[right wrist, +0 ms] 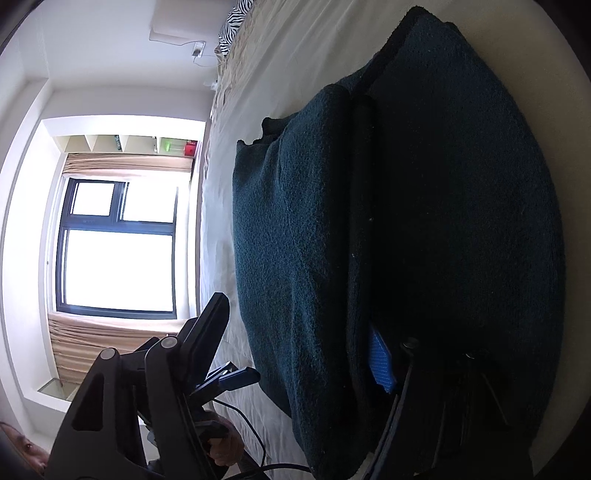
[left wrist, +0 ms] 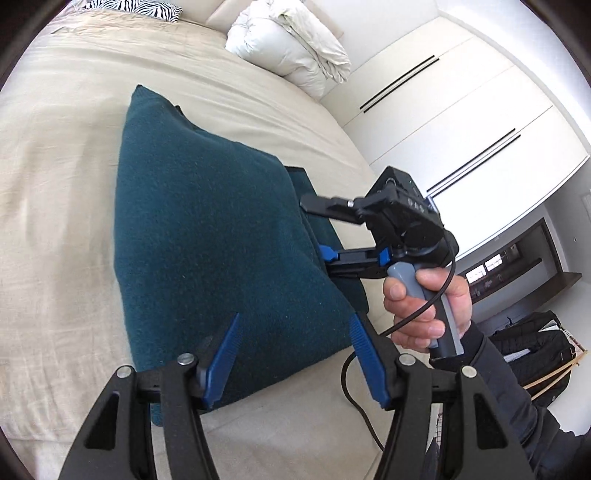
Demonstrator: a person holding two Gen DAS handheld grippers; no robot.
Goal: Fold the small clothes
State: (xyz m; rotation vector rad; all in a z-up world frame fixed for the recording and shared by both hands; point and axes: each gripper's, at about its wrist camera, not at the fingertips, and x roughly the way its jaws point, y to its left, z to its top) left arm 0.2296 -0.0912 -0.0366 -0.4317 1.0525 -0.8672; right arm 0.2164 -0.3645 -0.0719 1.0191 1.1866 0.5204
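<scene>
A dark teal knitted garment (left wrist: 207, 236) lies folded on the beige bed (left wrist: 55, 192). My left gripper (left wrist: 295, 358) is open, its blue fingers spread over the garment's near edge, holding nothing. My right gripper (left wrist: 325, 258) reaches in from the right, turned on its side, with its jaws apart: one finger lies over the raised top layer, the other under it. In the right wrist view the garment (right wrist: 424, 221) fills the frame; one blue fingertip (right wrist: 380, 363) shows in the dark gap between the layers, the other finger is outside on the left.
A rumpled white duvet (left wrist: 291, 48) lies at the head of the bed, and a zebra-print pillow (left wrist: 147, 9) at the far corner. White wardrobe doors (left wrist: 461, 122) stand right of the bed. A black cable (left wrist: 354, 398) trails over the bed's near edge. A window (right wrist: 118, 243) faces the bed.
</scene>
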